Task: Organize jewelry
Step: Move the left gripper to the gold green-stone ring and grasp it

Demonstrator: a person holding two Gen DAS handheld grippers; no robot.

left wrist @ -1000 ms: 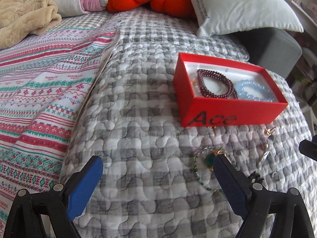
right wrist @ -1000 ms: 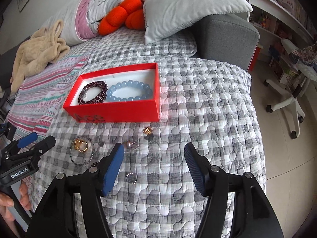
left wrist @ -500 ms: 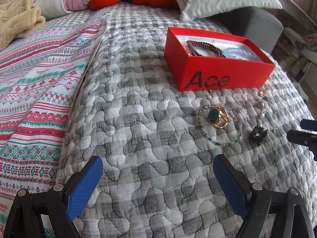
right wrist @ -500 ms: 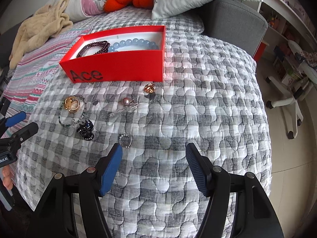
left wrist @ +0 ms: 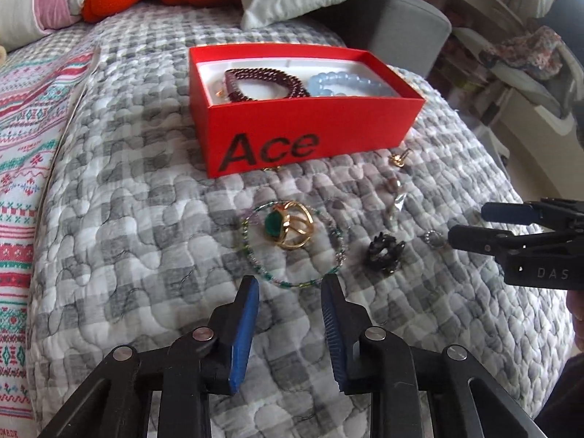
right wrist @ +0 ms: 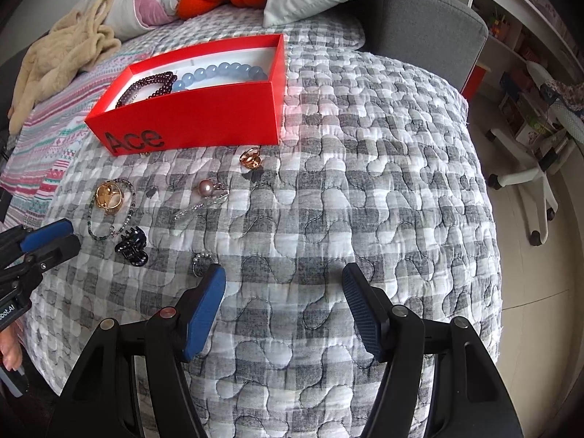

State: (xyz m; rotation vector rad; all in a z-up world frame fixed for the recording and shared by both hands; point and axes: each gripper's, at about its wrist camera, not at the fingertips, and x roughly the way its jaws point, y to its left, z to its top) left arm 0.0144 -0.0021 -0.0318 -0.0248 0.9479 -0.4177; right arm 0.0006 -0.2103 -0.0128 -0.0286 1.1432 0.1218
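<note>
Box [left wrist: 306, 135] on quilt [left wrist: 146, 255], bracelets [left wrist: 262, 84] inside, ring [left wrist: 290, 228] within beaded loop [left wrist: 292, 284] before it, hair clip [left wrist: 385, 252] right

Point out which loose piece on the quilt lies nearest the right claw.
The small silver ring, lying just beyond the right claw's left fingertip. The black hair clip, pearl pin and gold rings all sit farther away.
</note>
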